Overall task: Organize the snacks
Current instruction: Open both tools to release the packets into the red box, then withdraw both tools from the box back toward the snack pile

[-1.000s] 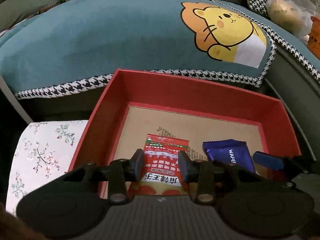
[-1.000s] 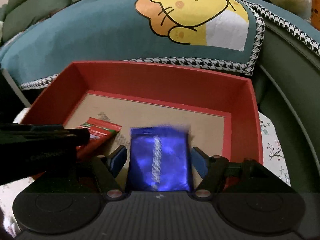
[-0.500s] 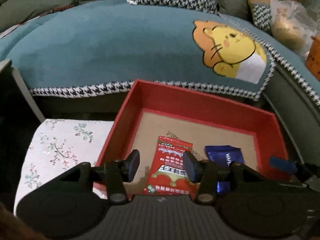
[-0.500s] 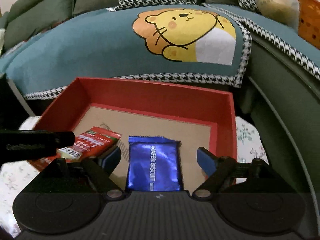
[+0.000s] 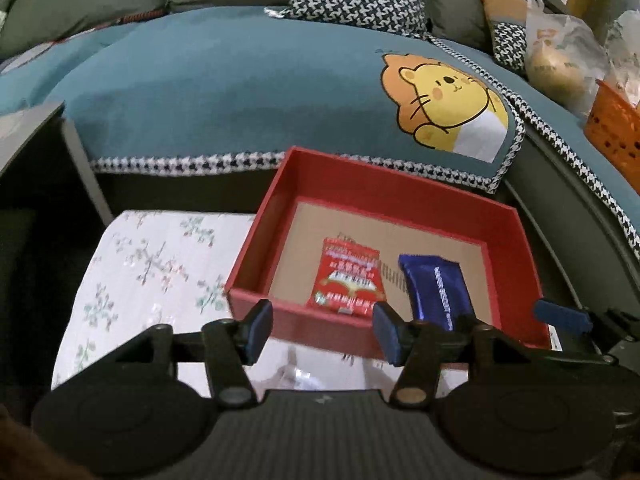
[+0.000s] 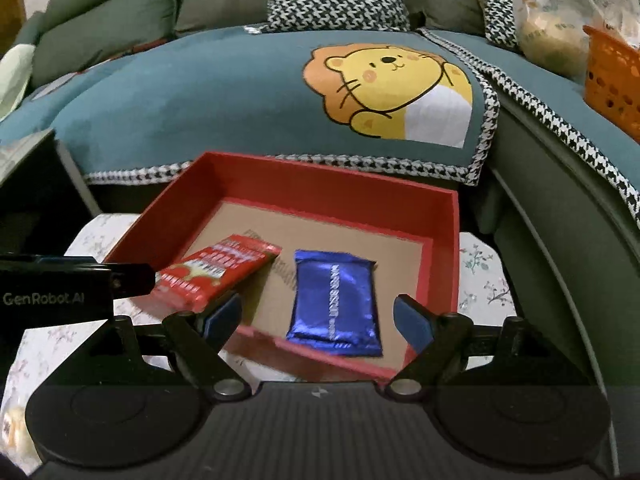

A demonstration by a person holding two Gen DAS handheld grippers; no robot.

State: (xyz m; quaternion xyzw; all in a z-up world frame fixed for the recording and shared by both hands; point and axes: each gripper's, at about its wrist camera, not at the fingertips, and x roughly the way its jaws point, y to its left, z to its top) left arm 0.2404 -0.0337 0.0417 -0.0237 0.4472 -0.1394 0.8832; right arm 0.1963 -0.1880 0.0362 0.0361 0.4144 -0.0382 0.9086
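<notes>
Red packet (image 5: 347,280) and blue wafer (image 6: 334,299) lay released in the box (image 5: 276,196), ahead of each gripper: left gripper (image 5: 322,334) just opened, right gripper (image 6: 318,320) wide, both empty and withdrawn

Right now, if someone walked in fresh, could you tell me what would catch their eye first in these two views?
Probably the bright red box in the middle, on a floral cloth, with a red snack packet and a shiny blue wafer packet lying side by side on its cardboard floor. Behind it, the yellow cartoon lion on the teal sofa cover stands out.
</notes>
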